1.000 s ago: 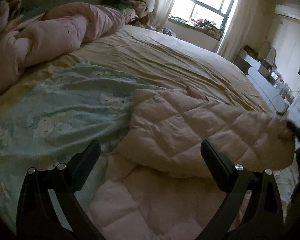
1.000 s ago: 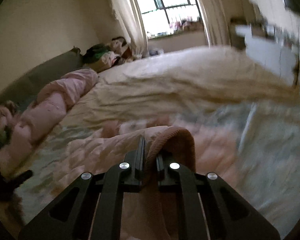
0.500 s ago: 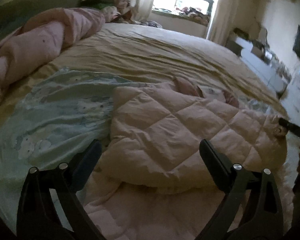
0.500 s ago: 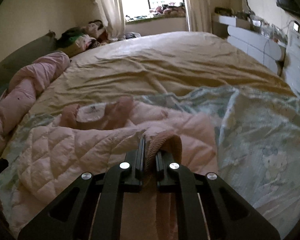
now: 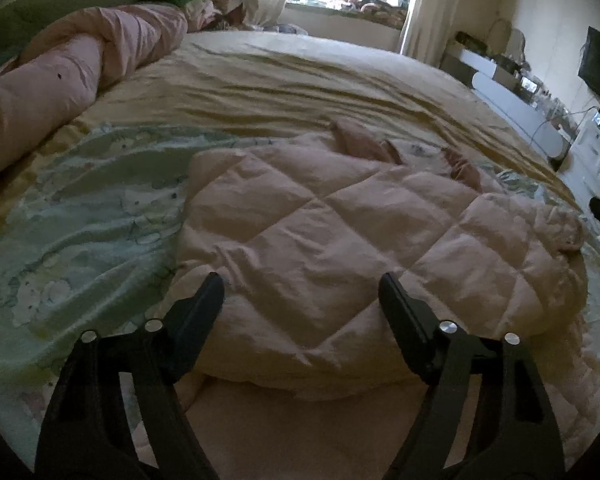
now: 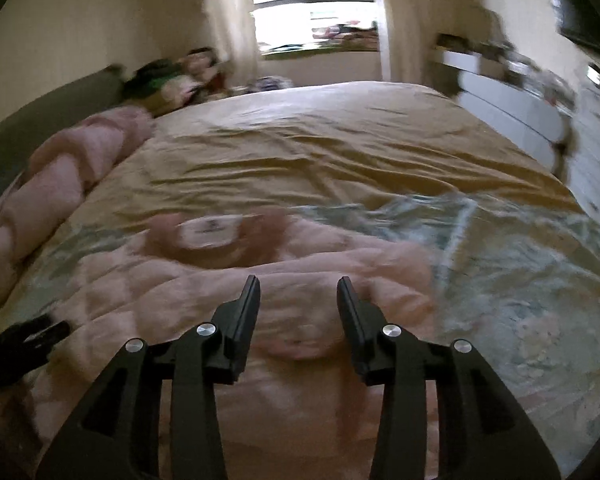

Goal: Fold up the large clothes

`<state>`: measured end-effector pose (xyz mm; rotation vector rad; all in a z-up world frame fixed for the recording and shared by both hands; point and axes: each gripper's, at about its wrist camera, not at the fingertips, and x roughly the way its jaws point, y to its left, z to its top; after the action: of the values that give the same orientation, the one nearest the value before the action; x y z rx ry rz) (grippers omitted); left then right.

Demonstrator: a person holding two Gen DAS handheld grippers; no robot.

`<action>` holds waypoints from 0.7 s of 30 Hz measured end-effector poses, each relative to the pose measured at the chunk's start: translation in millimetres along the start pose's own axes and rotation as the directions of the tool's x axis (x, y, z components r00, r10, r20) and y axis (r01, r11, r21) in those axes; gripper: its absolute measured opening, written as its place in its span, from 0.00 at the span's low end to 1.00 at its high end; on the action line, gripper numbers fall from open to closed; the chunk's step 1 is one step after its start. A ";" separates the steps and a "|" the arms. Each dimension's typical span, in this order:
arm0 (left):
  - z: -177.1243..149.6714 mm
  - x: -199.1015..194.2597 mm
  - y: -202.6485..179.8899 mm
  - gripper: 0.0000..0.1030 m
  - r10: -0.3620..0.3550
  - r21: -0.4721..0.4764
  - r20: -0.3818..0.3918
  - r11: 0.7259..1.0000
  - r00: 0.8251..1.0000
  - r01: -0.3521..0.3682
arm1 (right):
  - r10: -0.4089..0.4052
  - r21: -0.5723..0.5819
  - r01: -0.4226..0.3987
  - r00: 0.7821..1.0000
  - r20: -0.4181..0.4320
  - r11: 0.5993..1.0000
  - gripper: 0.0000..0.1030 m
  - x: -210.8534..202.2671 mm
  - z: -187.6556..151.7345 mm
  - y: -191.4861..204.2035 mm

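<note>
Over quilted jacket (image 5: 340, 248): both jaws apart

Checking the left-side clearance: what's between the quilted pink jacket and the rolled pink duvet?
In the left wrist view, between the quilted pink jacket and the rolled pink duvet lies only a wrinkled light-green cartoon-print blanket, with yellow bedsheet beyond it.

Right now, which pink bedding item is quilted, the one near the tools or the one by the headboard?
The pink quilted coat lying under the open left tool, with diamond stitching. The pink duvet by the headboard is smooth and rolled up.
</note>
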<state>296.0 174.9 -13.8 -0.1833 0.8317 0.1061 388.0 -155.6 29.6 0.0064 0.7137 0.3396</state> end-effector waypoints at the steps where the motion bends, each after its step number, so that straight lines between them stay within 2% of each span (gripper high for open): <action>1: -2.5 3.7 1.4 0.66 -0.001 -0.002 -0.008 1.000 1.000 0.001 | 0.024 -0.031 -0.024 1.000 -0.011 0.999 0.39 0.6 0.0 12.4; 5: -14.4 20.2 6.3 0.66 -0.006 -0.011 -0.056 1.000 0.998 0.005 | 0.108 -0.148 -0.119 0.991 -0.077 0.982 0.46 7.8 -1.7 62.8; 8: -18.7 29.4 8.3 0.67 -0.006 -0.016 -0.076 1.000 0.997 0.005 | 0.136 -0.200 -0.161 0.982 -0.132 0.966 0.47 19.4 -4.1 93.5; 11: -21.9 30.4 10.2 0.67 -0.016 -0.016 -0.069 1.000 0.997 0.015 | 0.142 -0.217 -0.177 0.976 -0.168 0.960 0.47 29.4 -4.9 113.1; 13: -23.4 30.4 10.9 0.67 -0.018 -0.010 -0.068 1.000 0.998 0.017 | 0.143 -0.222 -0.184 0.972 -0.189 0.957 0.52 38.0 -4.5 124.4; 14: -23.8 30.8 11.4 0.67 -0.020 -0.010 -0.070 1.000 0.997 0.019 | 0.128 -0.226 -0.173 0.971 -0.203 0.959 0.56 45.3 -4.9 130.4; 16: -24.4 31.9 12.0 0.67 -0.023 -0.012 -0.072 1.000 0.997 0.022 | 0.107 -0.229 -0.162 0.965 -0.238 0.960 0.57 58.4 -6.4 135.7; 18: -25.9 32.2 12.2 0.67 -0.027 -0.013 -0.070 1.000 0.997 0.026 | 0.064 -0.237 -0.139 0.952 -0.299 0.961 0.58 78.0 -11.2 138.3; 21: -25.9 34.4 16.3 0.67 -0.040 -0.019 -0.063 0.999 0.997 0.039 | 0.025 -0.209 -0.129 0.898 -0.439 0.969 0.60 122.9 -28.2 132.2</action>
<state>297.6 186.3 -58.3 -0.2208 0.8896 0.0706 416.3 4.1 -54.6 -0.2736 1.1157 0.5085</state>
